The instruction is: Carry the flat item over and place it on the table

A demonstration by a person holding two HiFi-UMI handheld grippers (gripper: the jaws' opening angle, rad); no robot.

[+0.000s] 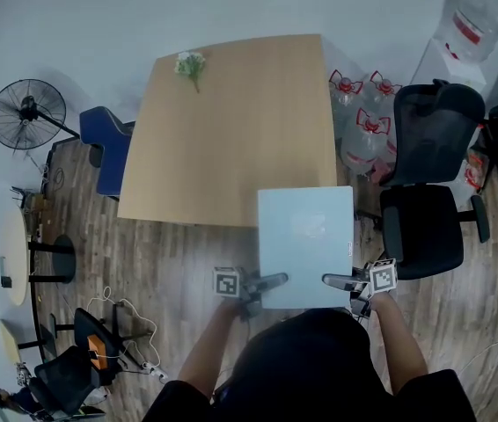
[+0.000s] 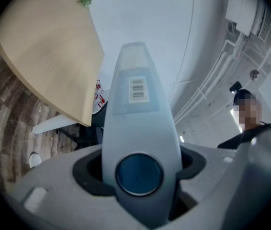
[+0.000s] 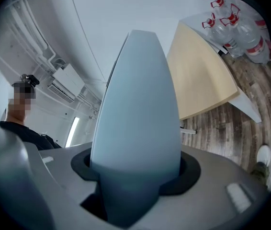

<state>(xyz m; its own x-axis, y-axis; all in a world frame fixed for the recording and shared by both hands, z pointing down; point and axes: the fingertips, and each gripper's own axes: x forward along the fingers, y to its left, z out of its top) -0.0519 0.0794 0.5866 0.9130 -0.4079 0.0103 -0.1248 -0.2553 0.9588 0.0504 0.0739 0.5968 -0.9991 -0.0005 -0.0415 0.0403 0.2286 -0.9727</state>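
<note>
a person holds a pale blue flat panel [image 1: 306, 236] level in front of the body, one gripper on each side of its near edge. the left gripper [image 1: 267, 281] pinches the near left part of the panel and the right gripper [image 1: 339, 280] pinches the near right part. in each gripper view the panel fills the gap between the jaws and the dark pads press against its two faces. the left gripper view shows the panel's underside, with a barcode label [image 2: 137, 88] partway along it and a round dark blue disc [image 2: 139, 173] close to the jaws. in the head view the panel's far edge overlaps the near right corner of the light wooden worktop [image 1: 231, 130], while most of the panel is over the wooden floor [image 1: 187, 253]. whether the far edge touches the worktop cannot be told. a small sprig of flowers [image 1: 191, 63] lies near the worktop's far left edge, well apart from the panel. a black office chair [image 1: 429, 192] stands just right of the panel, and large water bottles [image 1: 363, 121] stand on the floor by the worktop's right side. a blue chair [image 1: 108, 148] stands at the worktop's left side, and a standing fan [image 1: 27, 112] is farther left.
</note>
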